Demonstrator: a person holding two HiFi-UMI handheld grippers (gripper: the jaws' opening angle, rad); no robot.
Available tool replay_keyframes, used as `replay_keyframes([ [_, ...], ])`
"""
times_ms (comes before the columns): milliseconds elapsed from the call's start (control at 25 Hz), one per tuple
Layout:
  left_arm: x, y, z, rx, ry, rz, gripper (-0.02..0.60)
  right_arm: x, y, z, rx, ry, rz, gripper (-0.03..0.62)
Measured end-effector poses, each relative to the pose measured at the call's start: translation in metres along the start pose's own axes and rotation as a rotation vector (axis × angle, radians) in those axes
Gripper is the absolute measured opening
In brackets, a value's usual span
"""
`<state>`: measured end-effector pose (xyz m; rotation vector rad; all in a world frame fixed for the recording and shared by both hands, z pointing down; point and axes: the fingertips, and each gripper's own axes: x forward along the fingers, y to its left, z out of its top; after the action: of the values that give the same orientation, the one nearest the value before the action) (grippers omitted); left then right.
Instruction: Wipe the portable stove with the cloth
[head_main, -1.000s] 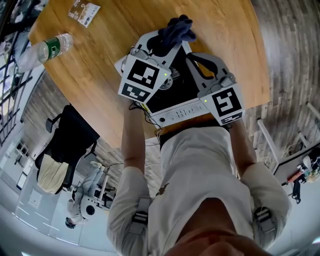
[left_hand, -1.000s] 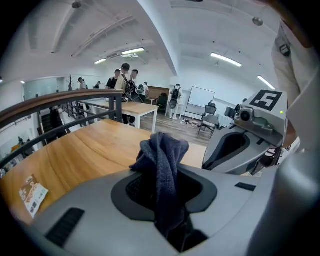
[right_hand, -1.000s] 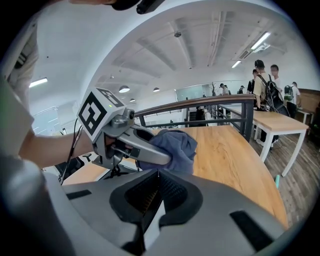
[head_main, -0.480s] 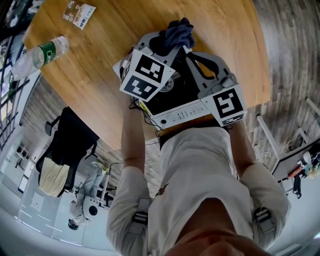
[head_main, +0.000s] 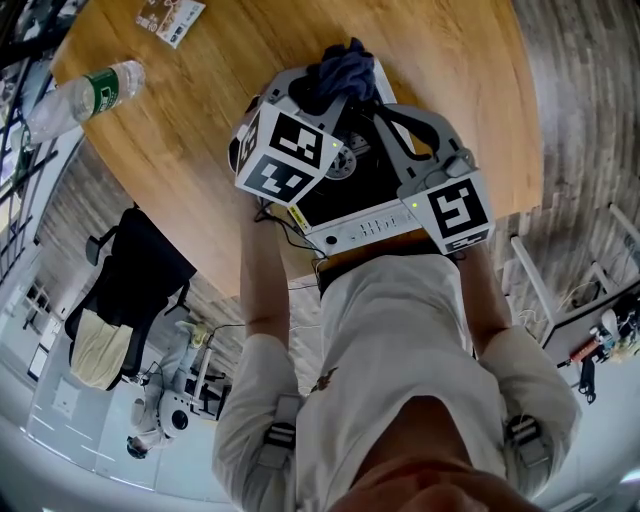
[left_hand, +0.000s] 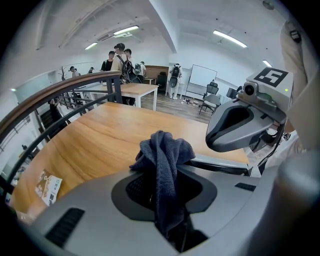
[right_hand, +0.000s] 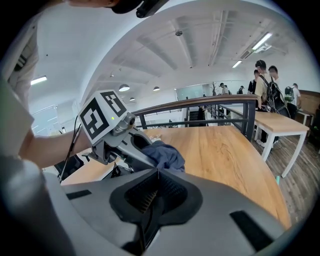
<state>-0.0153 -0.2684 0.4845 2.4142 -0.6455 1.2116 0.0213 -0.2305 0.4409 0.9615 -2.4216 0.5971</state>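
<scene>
— Cloth status?
— I have the dark cloth (left_hand: 162, 162) bunched in my left gripper (left_hand: 165, 200), jaws clamped on it, above the portable stove's (head_main: 372, 222) far side.
— Right side?
— Right gripper (right_hand: 154, 175): jaws together, nothing between. The stove sits at the table's (head_main: 200, 150) near edge. A plastic bottle (head_main: 85, 95) lies well apart; I cannot make out its contents.

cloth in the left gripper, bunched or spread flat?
Bunched. The cloth is a crumpled wad with folds piled up, pinched between the shut jaws of the left gripper; no part lies flat.
</scene>
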Motion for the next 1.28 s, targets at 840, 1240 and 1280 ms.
replay_keyframes([
  [840,-0.053,0.023,-0.059,-0.107,0.000,0.095,0.109,0.019,0.043,0.007,-0.067,0.025,0.061,0.021],
  [1240,-0.075,0.034,-0.085,-0.146,-0.003,0.116,0.109,0.032,0.066,0.013,-0.091,0.038,0.084,0.021],
  [1280,-0.076,0.035,-0.087,-0.148,-0.005,0.118,0.109,0.033,0.068,0.013,-0.093,0.039,0.086,0.021],
])
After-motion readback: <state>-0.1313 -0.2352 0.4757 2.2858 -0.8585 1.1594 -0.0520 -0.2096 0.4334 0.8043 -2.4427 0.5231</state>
